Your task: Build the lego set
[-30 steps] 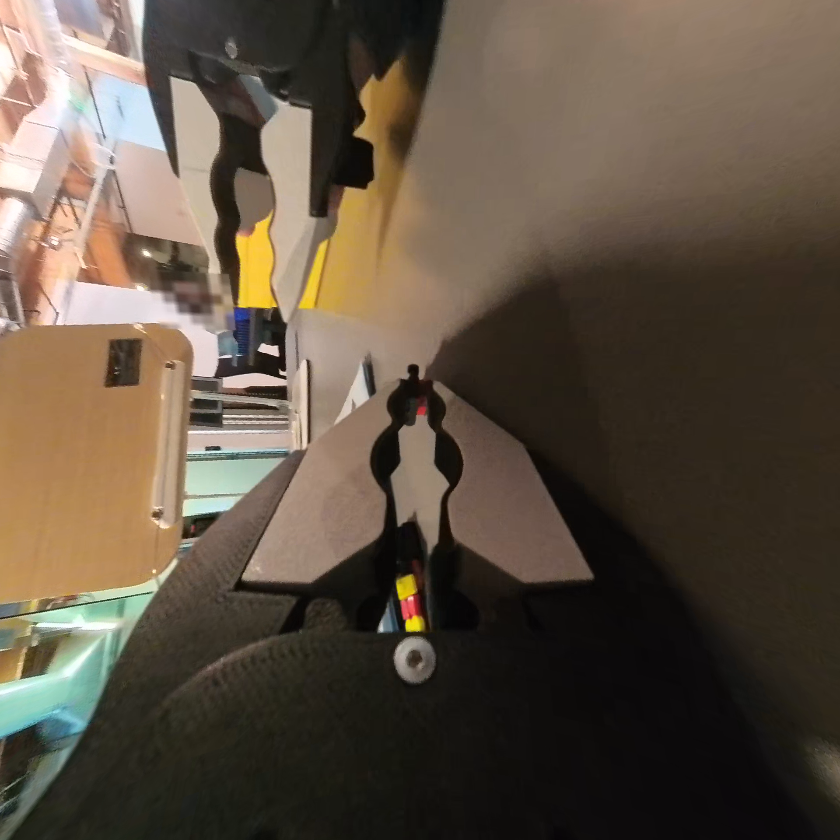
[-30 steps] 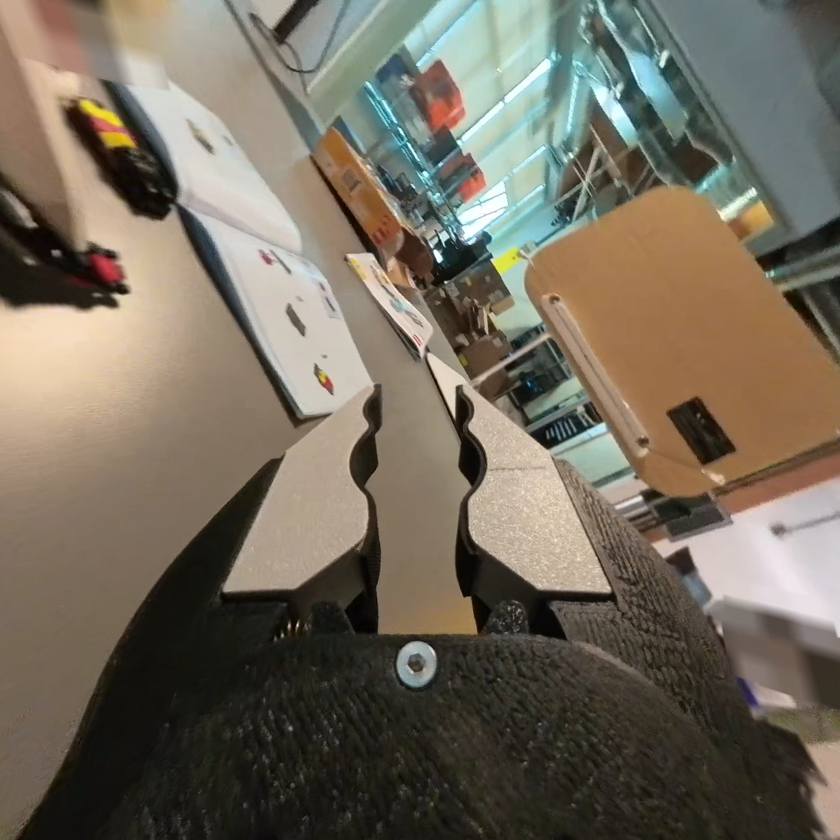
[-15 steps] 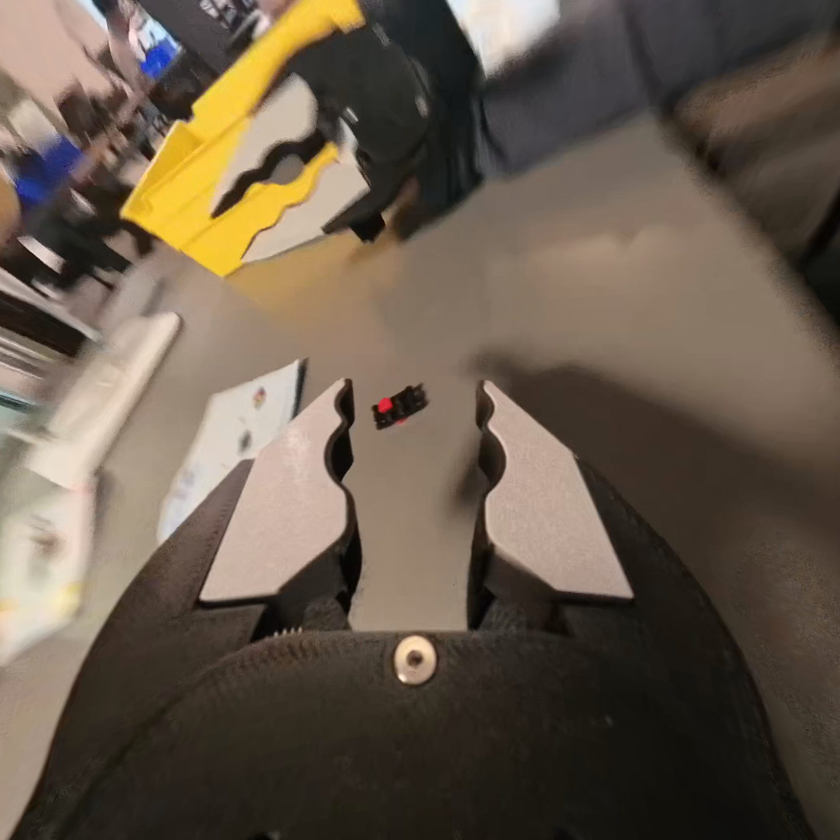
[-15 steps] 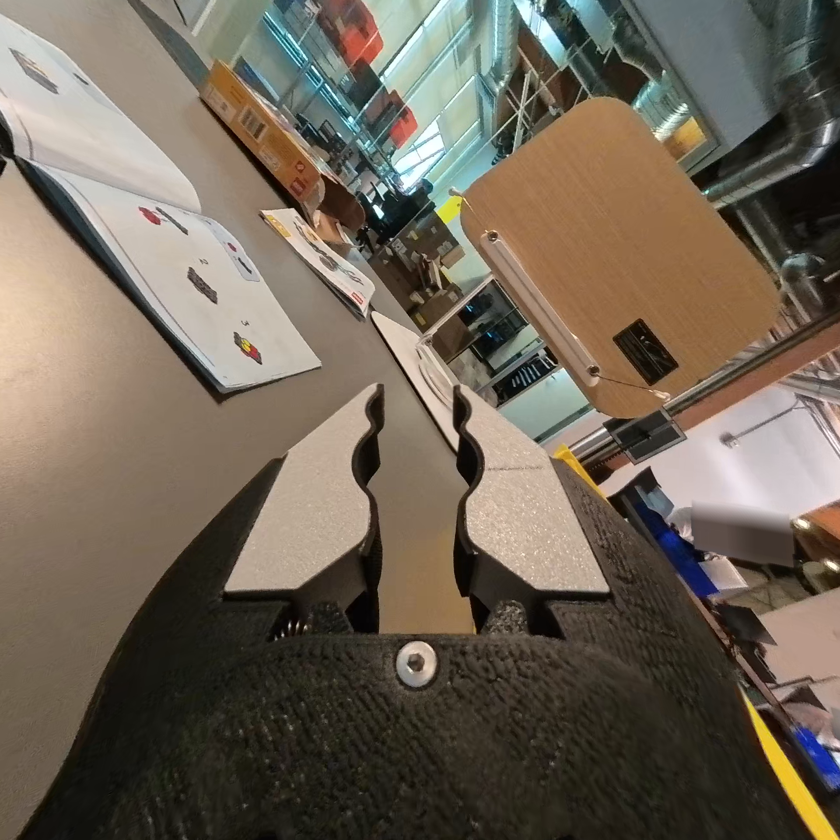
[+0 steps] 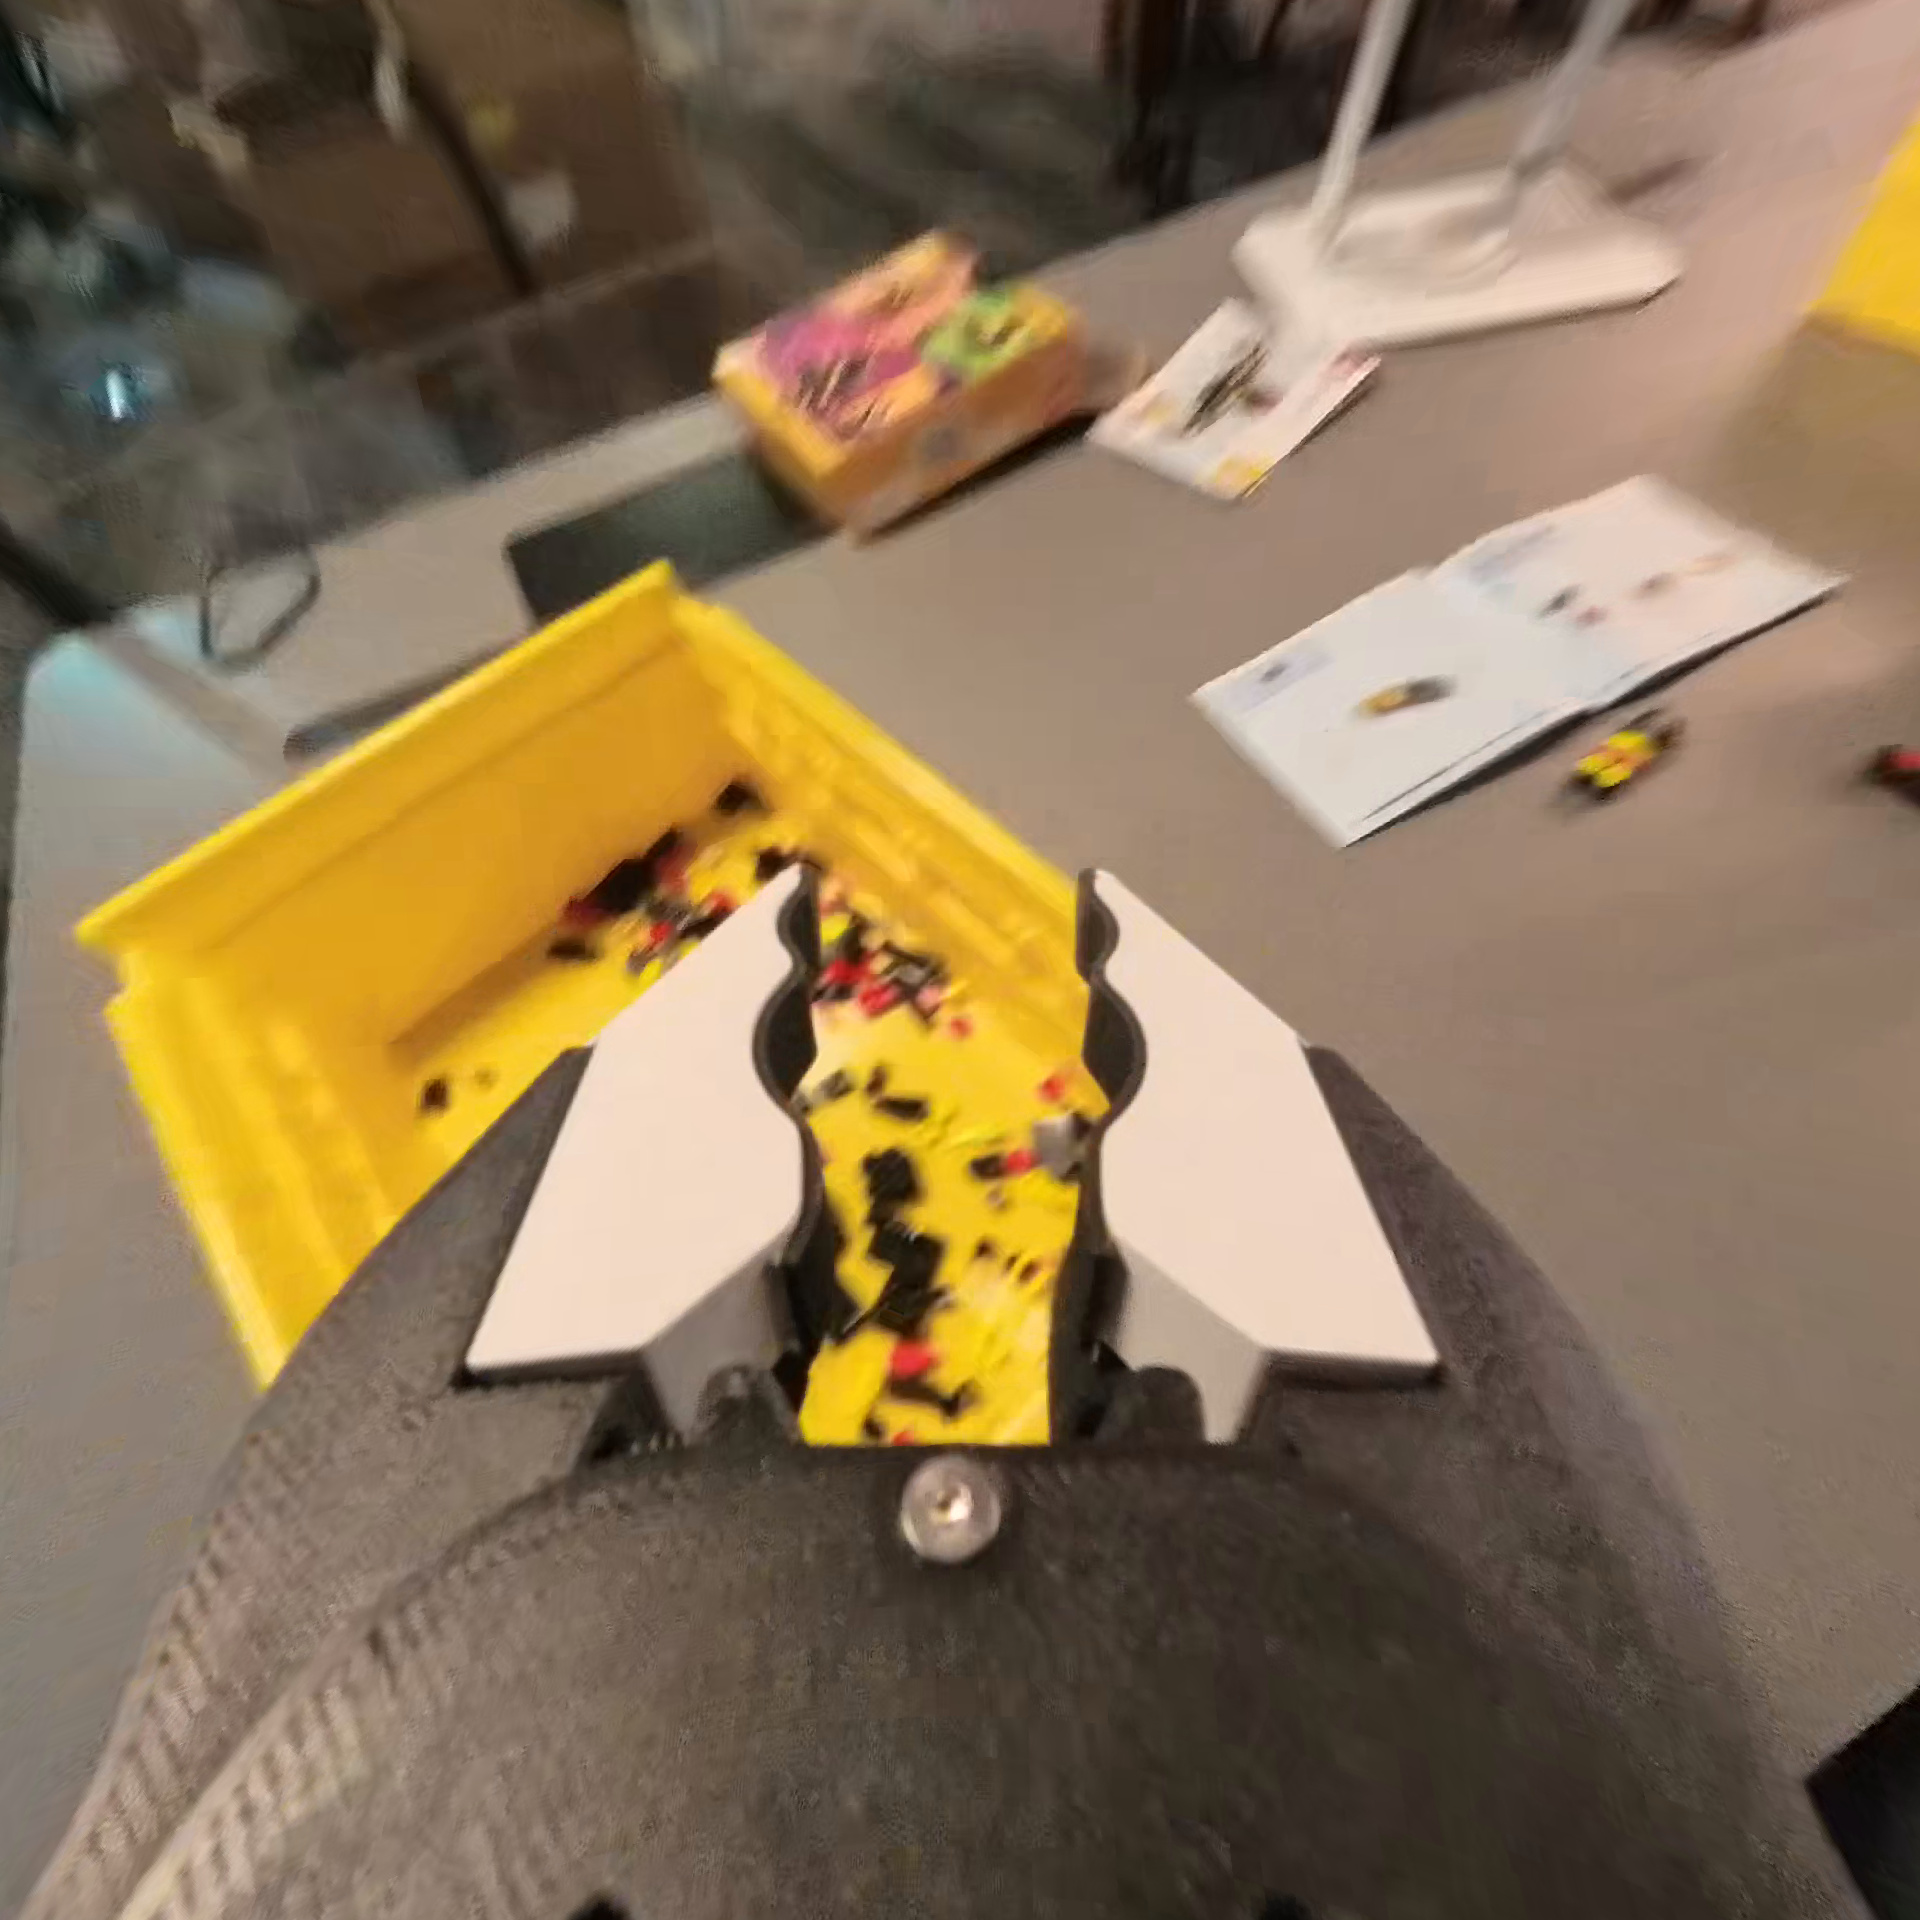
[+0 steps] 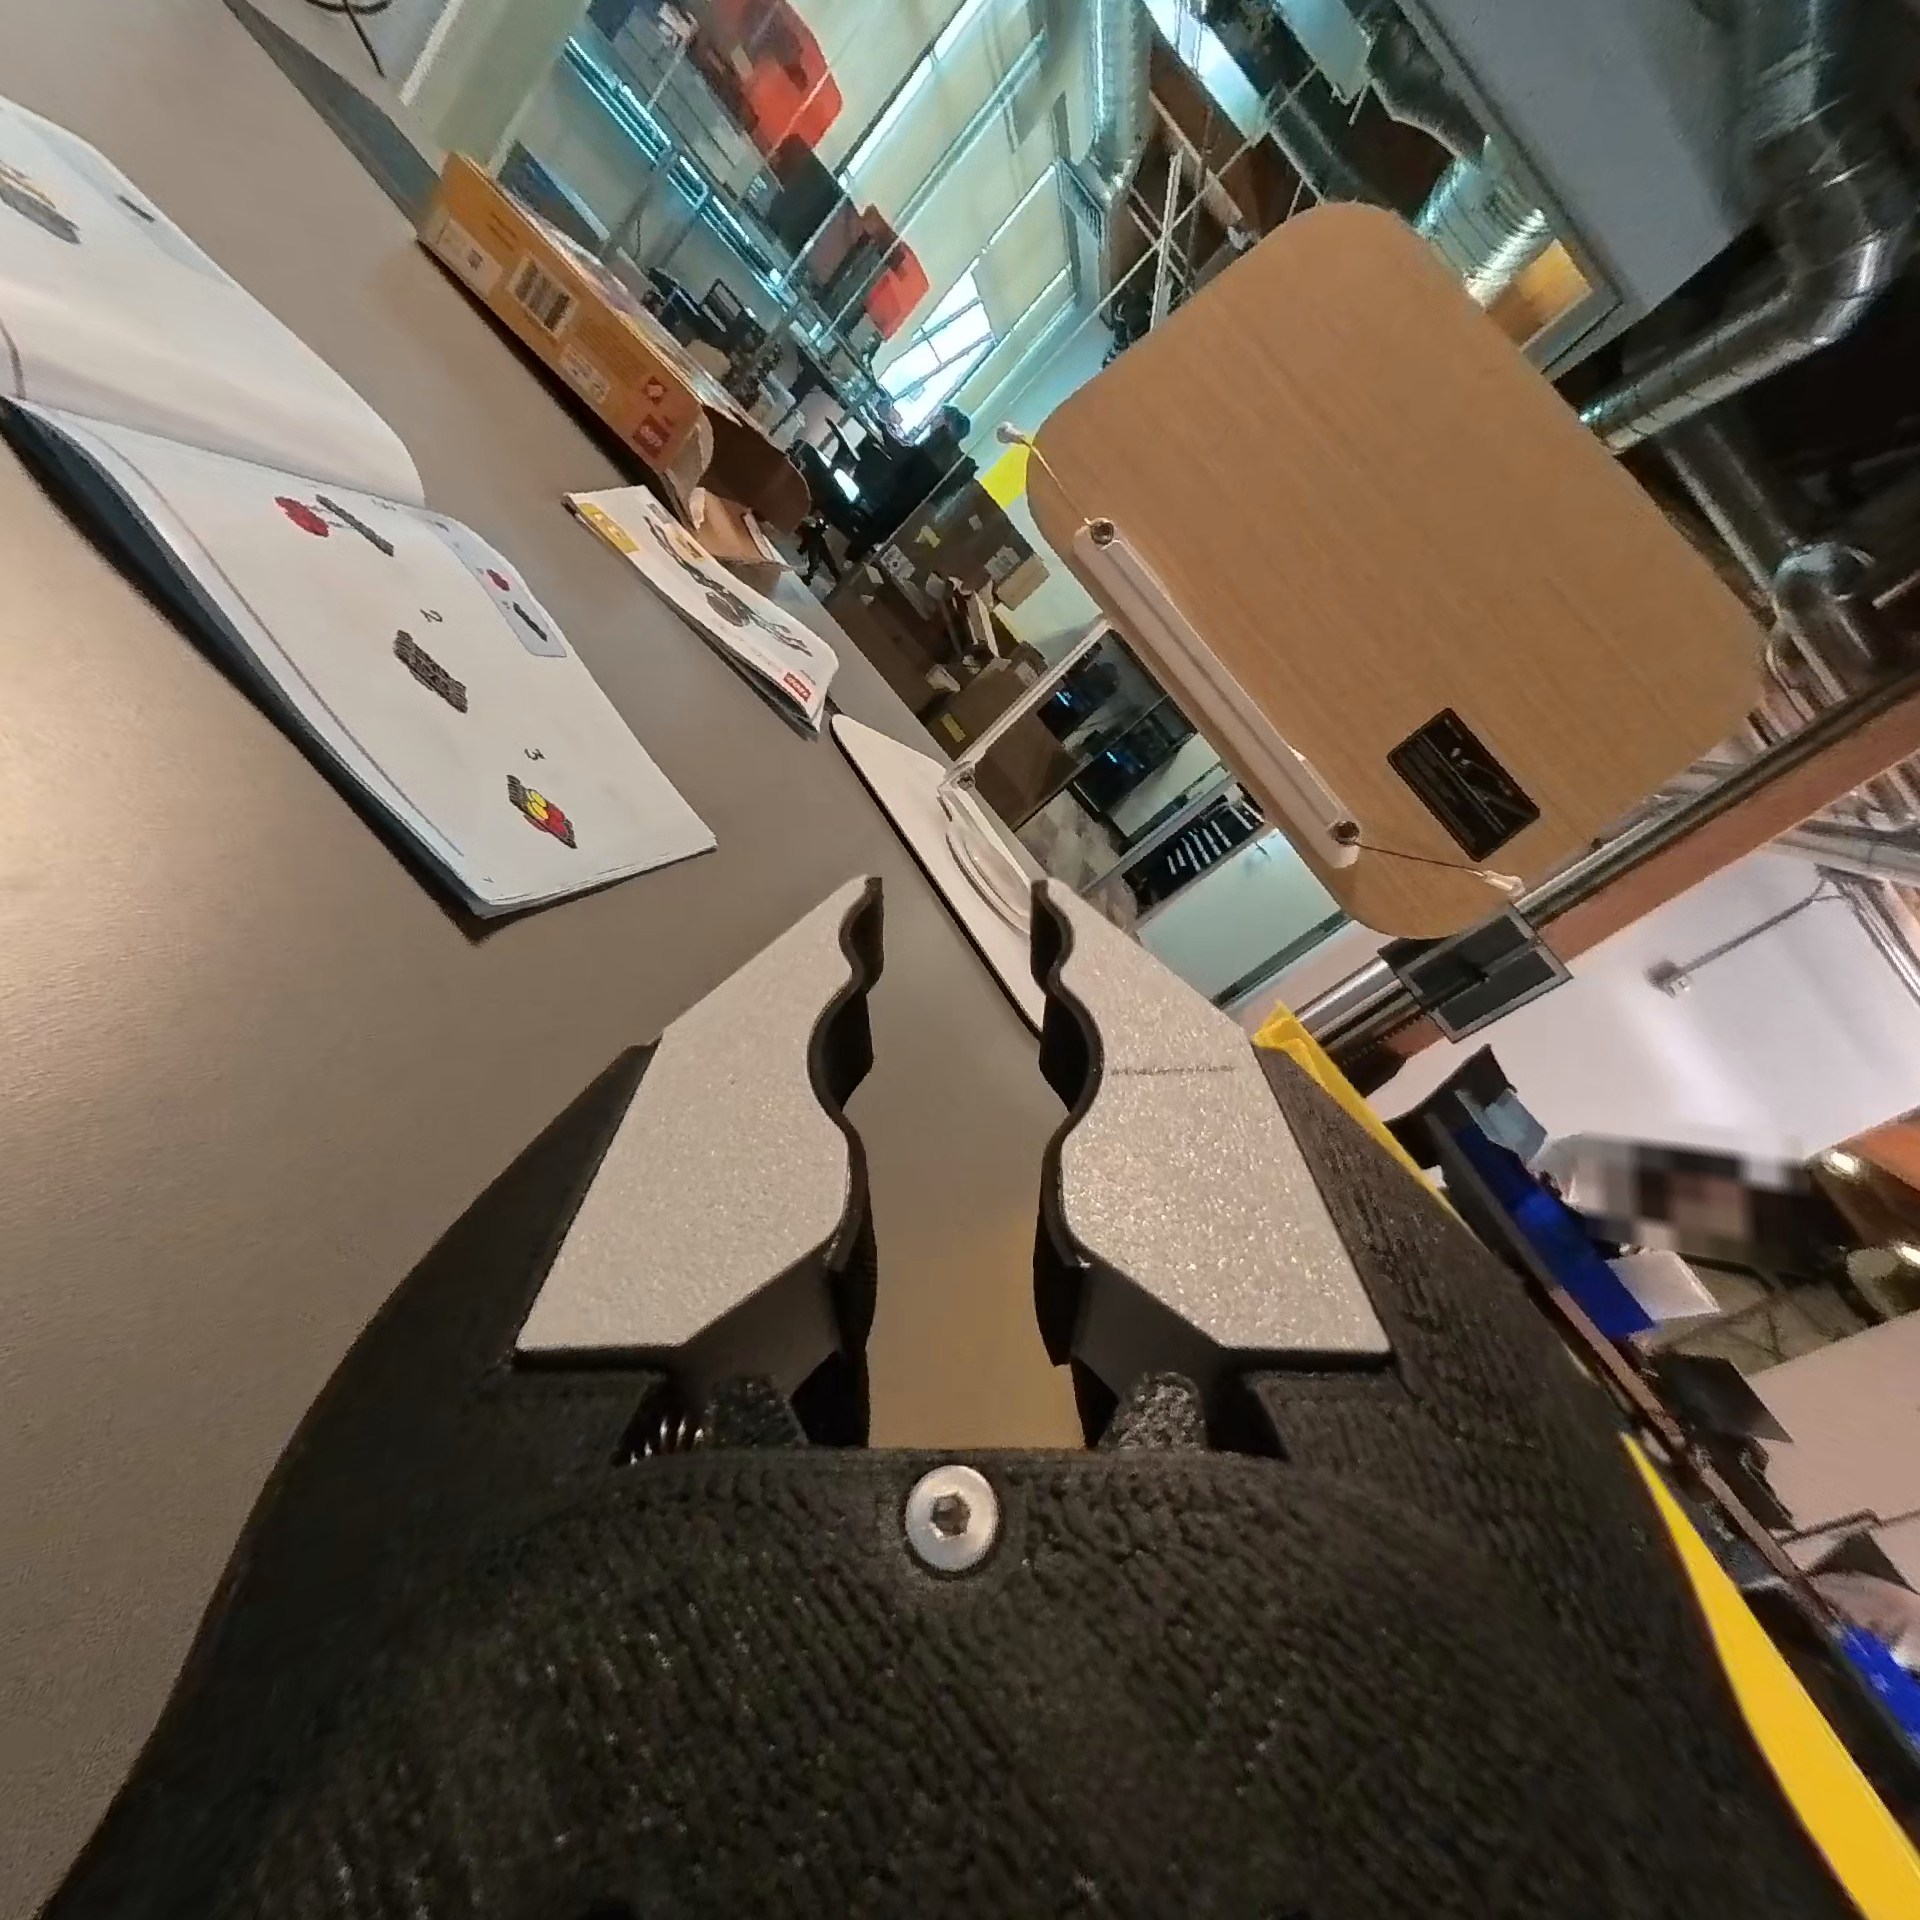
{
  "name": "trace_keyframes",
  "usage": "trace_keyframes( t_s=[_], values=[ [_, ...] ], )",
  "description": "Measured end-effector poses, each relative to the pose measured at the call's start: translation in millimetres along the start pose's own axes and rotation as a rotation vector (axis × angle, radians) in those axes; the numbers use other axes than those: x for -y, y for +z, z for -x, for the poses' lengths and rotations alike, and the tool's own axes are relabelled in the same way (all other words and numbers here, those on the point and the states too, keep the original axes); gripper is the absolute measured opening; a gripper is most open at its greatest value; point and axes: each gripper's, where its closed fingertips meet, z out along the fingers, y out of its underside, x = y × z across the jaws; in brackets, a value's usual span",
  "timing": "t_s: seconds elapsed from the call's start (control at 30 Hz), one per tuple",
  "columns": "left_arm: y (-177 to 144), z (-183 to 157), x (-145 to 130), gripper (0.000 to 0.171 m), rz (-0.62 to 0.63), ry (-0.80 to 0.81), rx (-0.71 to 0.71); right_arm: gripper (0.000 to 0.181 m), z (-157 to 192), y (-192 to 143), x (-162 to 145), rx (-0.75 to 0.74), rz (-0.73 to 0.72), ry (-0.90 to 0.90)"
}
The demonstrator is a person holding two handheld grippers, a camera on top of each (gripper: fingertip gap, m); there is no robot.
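Note:
My left gripper (image 5: 940, 894) is open and empty, held above a yellow bin (image 5: 343, 862) that holds several loose black, red and yellow lego pieces (image 5: 894, 1236). A small yellow-and-black lego build (image 5: 1621, 756) and a red-and-black one (image 5: 1896, 771) lie on the grey table at the right, beside an open instruction booklet (image 5: 1496, 644). My right gripper (image 6: 956, 904) is open and empty, tilted low over the table, with the open booklet (image 6: 343, 623) to its left.
A yellow lego box (image 5: 904, 369), a second leaflet (image 5: 1236, 400) and a white lamp base (image 5: 1455, 260) stand at the table's far side. The right wrist view shows the box (image 6: 561, 301), leaflet (image 6: 717, 603), a wooden lamp head (image 6: 1382, 623) and a yellow bin edge (image 6: 1766, 1704). Some 50 centimeters of space lies between my two pairs of fingers. The small yellow-and-black lego build (image 5: 1621, 756) lies around 20 centimeters away from my right fingertips.
My left gripper has opened, let go of the small lego build and swung left from the table to above the yellow bin. My right gripper has stayed open and shifted slightly.

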Motion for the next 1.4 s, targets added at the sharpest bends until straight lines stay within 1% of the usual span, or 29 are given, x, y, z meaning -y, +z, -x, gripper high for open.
trace_keyframes(
  t_s=[0.03, 0.1, 0.17, 0.23, 0.27, 0.3, 0.33, 0.4, 0.47, 0.53, 0.63, 0.7, 0.73, 0.8, 0.83, 0.87, 0.97, 1.1, 1.23, 1.3, 1.4],
  values=[
    [5, 16, -10, 0.049, 0.076, -0.025, 0.003, 0.026, 1, 1, -1, 0.002, 0.006, -0.012],
    [19, 36, -27, 0.048, 0.208, -0.072, -0.030, 0.026, 3, 1, -2, 0.007, 0.017, -0.032],
    [34, 53, -37, 0.045, 0.295, -0.089, -0.038, 0.026, 4, 2, -3, 0.004, 0.026, -0.038],
    [48, 75, -46, 0.039, 0.381, -0.073, -0.001, 0.026, 3, 2, -5, 0.000, 0.035, -0.036],
    [54, 83, -51, 0.039, 0.434, -0.073, 0.005, 0.026, 2, 3, -6, -0.001, 0.039, -0.034],
    [61, 88, -57, 0.040, 0.486, -0.086, -0.007, 0.025, 2, 3, -6, -0.001, 0.042, -0.032],
    [69, 87, -61, 0.039, 0.524, -0.110, -0.049, 0.024, 2, 3, -7, -0.002, 0.045, -0.032],
    [85, 75, -64, 0.038, 0.567, -0.190, -0.163, 0.024, 3, 4, -8, 0.000, 0.049, -0.032],
    [100, 69, -68, 0.029, 0.602, -0.224, -0.216, 0.024, 3, 4, -9, 0.001, 0.053, -0.034],
    [114, 67, -74, 0.025, 0.637, -0.231, -0.228, 0.023, 4, 5, -10, 0.005, 0.059, -0.038],
    [132, 72, -80, 0.017, 0.669, -0.209, -0.185, 0.022, 6, 6, -11, 0.011, 0.068, -0.045],
    [139, 74, -85, 0.013, 0.692, -0.203, -0.167, 0.020, 7, 6, -11, 0.016, 0.069, -0.048],
    [142, 74, -87, 0.014, 0.701, -0.205, -0.162, 0.019, 7, 6, -11, 0.019, 0.070, -0.048],
    [145, 75, -92, 0.022, 0.724, -0.187, -0.144, 0.019, 7, 6, -12, 0.020, 0.073, -0.049],
    [146, 78, -94, 0.023, 0.739, -0.168, -0.122, 0.018, 7, 6, -12, 0.020, 0.073, -0.049],
    [146, 79, -96, 0.022, 0.745, -0.151, -0.107, 0.018, 7, 7, -12, 0.019, 0.074, -0.051],
    [148, 74, -97, 0.019, 0.746, -0.165, -0.121, 0.017, 7, 7, -11, 0.017, 0.070, -0.054],
    [150, 79, -100, 0.014, 0.754, -0.145, -0.093, 0.016, 8, 7, -11, 0.022, 0.071, -0.059],
    [150, 77, -100, 0.014, 0.770, -0.152, -0.121, 0.016, 10, 7, -11, 0.026, 0.073, -0.063],
    [150, 81, -101, 0.007, 0.783, -0.129, -0.107, 0.016, 10, 7, -11, 0.029, 0.074, -0.064],
    [150, 81, -101, 0.007, 0.796, -0.109, -0.102, 0.015, 11, 7, -10, 0.035, 0.072, -0.063]
  ],
)
